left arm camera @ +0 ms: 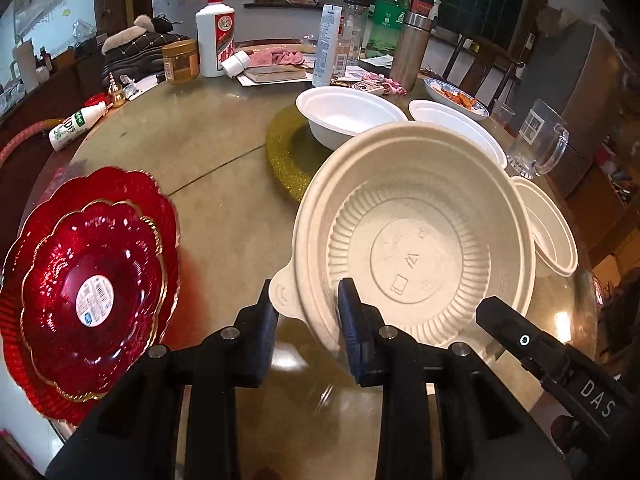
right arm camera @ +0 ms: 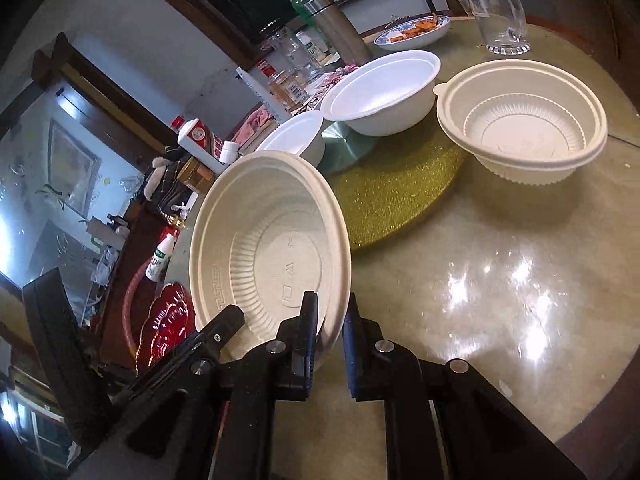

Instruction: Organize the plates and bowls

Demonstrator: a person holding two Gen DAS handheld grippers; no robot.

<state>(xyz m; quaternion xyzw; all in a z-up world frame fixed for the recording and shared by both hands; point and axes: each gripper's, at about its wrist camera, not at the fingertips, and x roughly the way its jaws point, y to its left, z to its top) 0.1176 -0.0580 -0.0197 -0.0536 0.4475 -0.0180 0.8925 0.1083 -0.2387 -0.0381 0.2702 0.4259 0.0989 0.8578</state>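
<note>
Beige bowl [left arm camera: 416,248] between both tongs' fingers

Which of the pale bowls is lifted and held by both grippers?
The beige ribbed bowl nearest the cameras: it is tilted, with fingers clamped on its rim. The other bowls rest on the table.

Bare desk [right arm camera: 500,280] open ahead of the right claw [right arm camera: 332,328], up to the gold mat [right arm camera: 392,200]. Blocked further on by a ribbed bowl [right arm camera: 524,120], white bowls [right arm camera: 384,92] and a glass mug [right arm camera: 496,8]. To the left, red plates [left arm camera: 92,292] stacked by the edge; a free lane of desk between them and the mat. Far rim crowded with bottles [left arm camera: 216,36], a jar [left arm camera: 181,62] and a flask [left arm camera: 412,48].
</note>
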